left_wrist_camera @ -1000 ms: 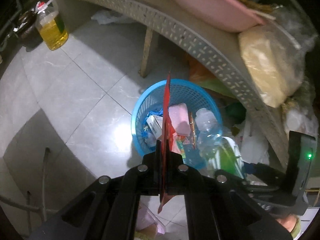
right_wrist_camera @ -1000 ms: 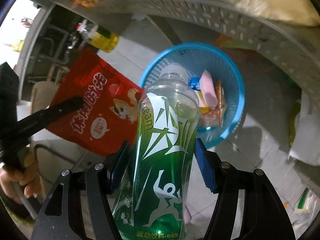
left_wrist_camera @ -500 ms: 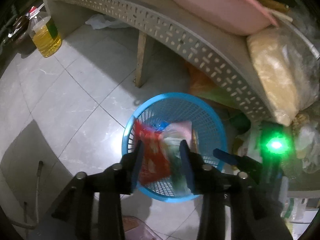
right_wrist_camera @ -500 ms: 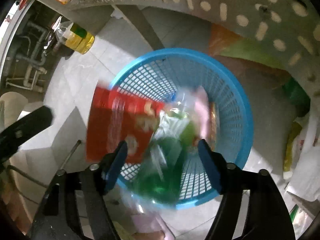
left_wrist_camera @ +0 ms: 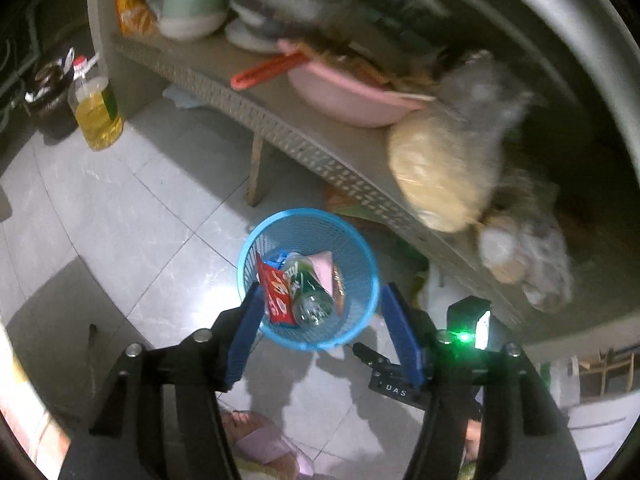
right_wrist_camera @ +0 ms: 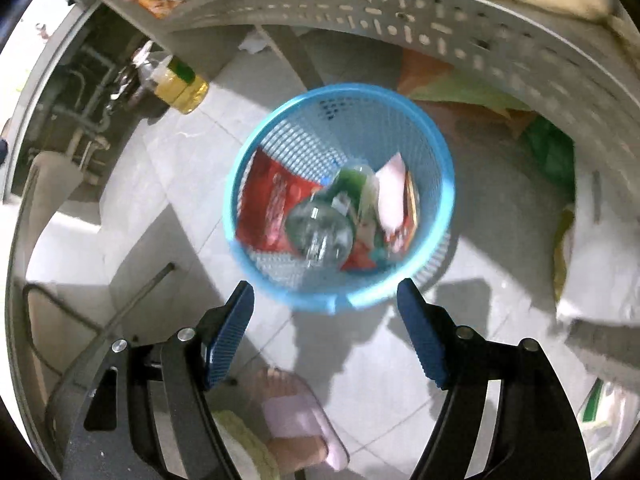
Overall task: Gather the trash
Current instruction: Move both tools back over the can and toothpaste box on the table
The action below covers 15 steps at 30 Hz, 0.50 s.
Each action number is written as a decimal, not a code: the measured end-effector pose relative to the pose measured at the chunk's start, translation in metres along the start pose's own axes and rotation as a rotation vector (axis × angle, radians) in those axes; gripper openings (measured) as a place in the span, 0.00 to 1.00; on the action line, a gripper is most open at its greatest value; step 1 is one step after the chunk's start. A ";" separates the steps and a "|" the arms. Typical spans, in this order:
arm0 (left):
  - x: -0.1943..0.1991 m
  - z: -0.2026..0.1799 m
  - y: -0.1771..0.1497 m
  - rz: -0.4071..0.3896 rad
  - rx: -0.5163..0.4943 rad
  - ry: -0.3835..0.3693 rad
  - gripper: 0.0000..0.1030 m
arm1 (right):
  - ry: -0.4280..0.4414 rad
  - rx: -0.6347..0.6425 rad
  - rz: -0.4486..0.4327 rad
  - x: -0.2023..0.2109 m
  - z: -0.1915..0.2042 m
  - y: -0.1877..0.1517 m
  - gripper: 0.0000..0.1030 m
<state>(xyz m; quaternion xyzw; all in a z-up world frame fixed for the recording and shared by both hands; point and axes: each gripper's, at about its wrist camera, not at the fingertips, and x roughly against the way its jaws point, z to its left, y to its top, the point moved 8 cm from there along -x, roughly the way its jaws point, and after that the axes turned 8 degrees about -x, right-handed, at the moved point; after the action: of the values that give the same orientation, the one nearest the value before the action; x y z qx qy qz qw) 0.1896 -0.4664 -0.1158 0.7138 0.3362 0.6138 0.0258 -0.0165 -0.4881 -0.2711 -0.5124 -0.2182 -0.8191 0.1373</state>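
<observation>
blue basket point(right_wrist_camera: 434, 152) on floor: red snack bag point(right_wrist_camera: 268, 208) at 9 o'clock, green bottle point(right_wrist_camera: 332, 216) centre, pink packet point(right_wrist_camera: 390, 196) at 3. left gripper point(left_wrist_camera: 320, 300) jaws opening, empty; right gripper point(right_wrist_camera: 324, 298) jaws released, empty.

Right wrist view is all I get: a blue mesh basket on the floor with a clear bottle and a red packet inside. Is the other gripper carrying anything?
Observer: No. The left gripper has nothing between its jaws, which are opening above the blue plastic mesh basket.
Operator: I only see the front edge of the shelf behind it. What sits on top?
Observer: A round pink plastic basin rests on the perforated grey shelf.
</observation>
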 end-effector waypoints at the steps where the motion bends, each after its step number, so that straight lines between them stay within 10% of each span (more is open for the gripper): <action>1: 0.014 -0.002 -0.008 -0.011 -0.006 -0.004 0.63 | 0.009 -0.004 -0.004 0.009 0.000 -0.010 0.69; 7: 0.104 0.002 -0.064 -0.142 0.045 -0.028 0.72 | 0.061 -0.003 -0.021 0.051 0.014 -0.049 0.74; 15: 0.194 0.034 -0.170 -0.293 0.138 0.130 0.80 | 0.136 0.060 -0.126 0.106 0.067 -0.044 0.80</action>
<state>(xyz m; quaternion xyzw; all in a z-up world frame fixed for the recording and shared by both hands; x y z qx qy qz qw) 0.1475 -0.2231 -0.0340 0.6160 0.4789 0.6239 0.0442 -0.0300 -0.4166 -0.1596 -0.4367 -0.2645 -0.8521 0.1154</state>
